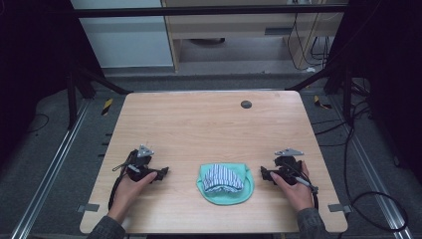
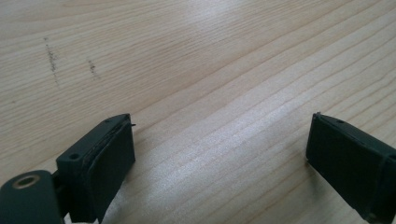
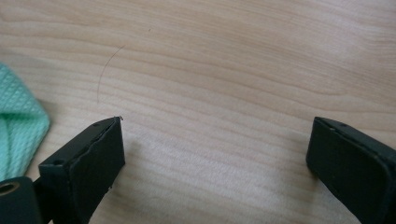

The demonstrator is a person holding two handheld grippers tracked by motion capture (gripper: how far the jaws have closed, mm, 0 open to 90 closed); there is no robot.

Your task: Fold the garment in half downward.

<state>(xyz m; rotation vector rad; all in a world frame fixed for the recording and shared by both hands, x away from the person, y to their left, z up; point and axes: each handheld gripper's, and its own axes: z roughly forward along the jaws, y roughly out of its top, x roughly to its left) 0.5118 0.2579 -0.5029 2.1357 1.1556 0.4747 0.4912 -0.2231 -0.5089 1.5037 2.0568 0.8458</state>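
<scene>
Both hands rest on the pale wooden table [image 1: 209,124], left gripper [image 1: 164,173] and right gripper [image 1: 263,174] gaping wide at nine and three o'clock of a folded mint-green cloth [image 1: 226,194].

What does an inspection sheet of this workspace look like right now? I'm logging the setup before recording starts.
Surface: wooden table, faint scuff marks, dark round grommet near far edge.
Job's things: striped cloth bundled on green cloth, near edge, between the grippers.
Clutter: nothing seen.
Grippers: left gripper and right gripper both open, held low at the table, apart from the cloths.
Cables: one trails from each gripper; more lie on the floor at right.
Surroundings: metal frame, dark curtains, furniture beyond the table.
</scene>
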